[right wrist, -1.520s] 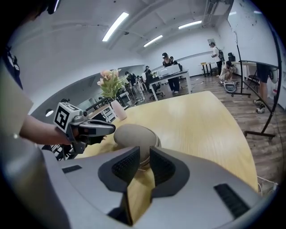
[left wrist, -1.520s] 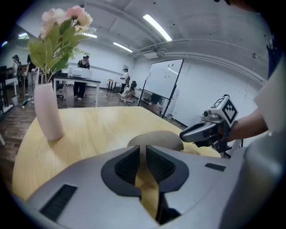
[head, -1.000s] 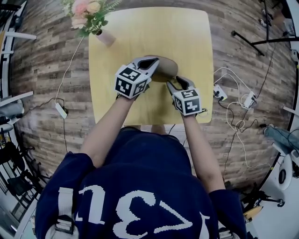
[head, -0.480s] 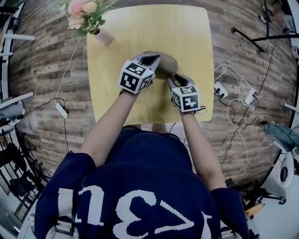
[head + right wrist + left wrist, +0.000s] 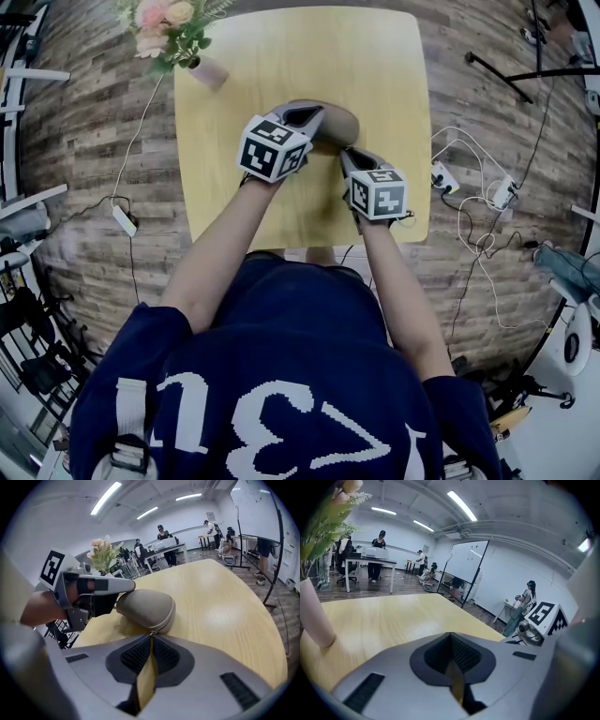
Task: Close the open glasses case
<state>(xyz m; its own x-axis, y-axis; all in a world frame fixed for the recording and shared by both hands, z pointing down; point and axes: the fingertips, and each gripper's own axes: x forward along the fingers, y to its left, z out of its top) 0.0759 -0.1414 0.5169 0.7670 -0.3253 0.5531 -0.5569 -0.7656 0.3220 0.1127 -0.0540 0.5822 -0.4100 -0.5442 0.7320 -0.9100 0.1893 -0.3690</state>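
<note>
A tan zippered glasses case [image 5: 146,606] lies on the yellow table [image 5: 375,66] with its lid down; in the head view the glasses case [image 5: 336,124] shows beyond both grippers. My right gripper [image 5: 150,638] has just been closing and its jaw tips now pinch the small metal zipper pull [image 5: 151,632] at the case's near seam. The left gripper [image 5: 127,586] is shut with nothing between its jaws and lies against the case's top left side. The case is out of sight in the left gripper view, where the left gripper [image 5: 451,638] points across bare table. Both also show from above: left gripper [image 5: 306,115], right gripper [image 5: 349,156].
A pink vase of flowers [image 5: 180,42] stands at the table's far left corner, and the vase [image 5: 314,616] is close in the left gripper view. Cables and power strips [image 5: 469,202] lie on the wooden floor to the right. People and desks [image 5: 375,557] fill the room behind.
The right gripper's jaws have gone from wide open to nearly closed at the case's near edge. The left gripper stayed on the case, shifting only slightly.
</note>
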